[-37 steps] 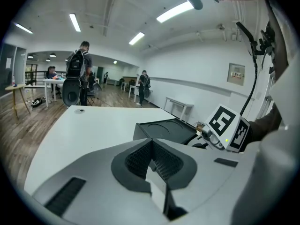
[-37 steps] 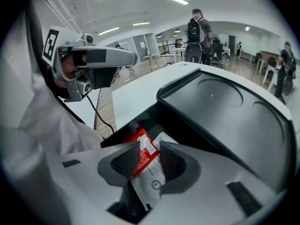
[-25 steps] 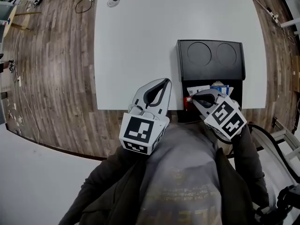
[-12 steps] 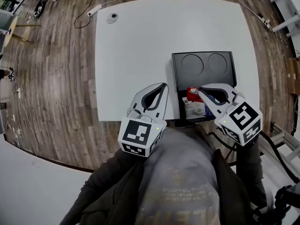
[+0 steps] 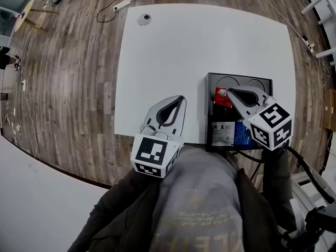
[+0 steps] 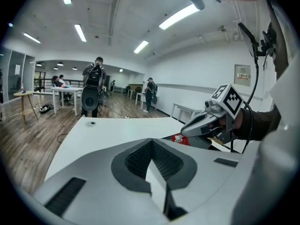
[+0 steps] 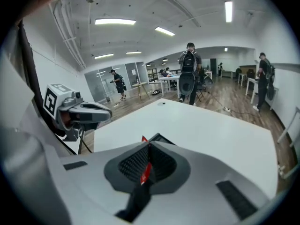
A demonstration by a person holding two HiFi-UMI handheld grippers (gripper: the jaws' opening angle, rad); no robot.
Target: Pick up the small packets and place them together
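A black tray point(image 5: 209, 109) sits at the table's near right edge. A small red packet point(image 5: 222, 97) hangs over the tray's middle, with my right gripper point(image 5: 229, 92) shut on it; its red edge shows between the closed jaws point(image 7: 146, 172). A white packet point(image 5: 223, 132) and a blue packet point(image 5: 243, 133) lie at the tray's near end. My left gripper point(image 5: 181, 98) hovers at the table's near edge, left of the tray, jaws closed with nothing between them point(image 6: 151, 143). In the left gripper view the right gripper point(image 6: 202, 123) shows with the red packet point(image 6: 180, 138).
Two round recesses point(image 5: 229, 82) take up the tray's far end. A small round disc point(image 5: 144, 19) lies at the white table's point(image 5: 199, 41) far left corner. A power strip point(image 5: 122, 4) and cables lie on the wood floor. People and tables point(image 7: 189, 71) stand far off.
My right gripper has risen from the packets at the tray's near end and moved toward the tray's middle, carrying the red packet. The left gripper has shifted only slightly.
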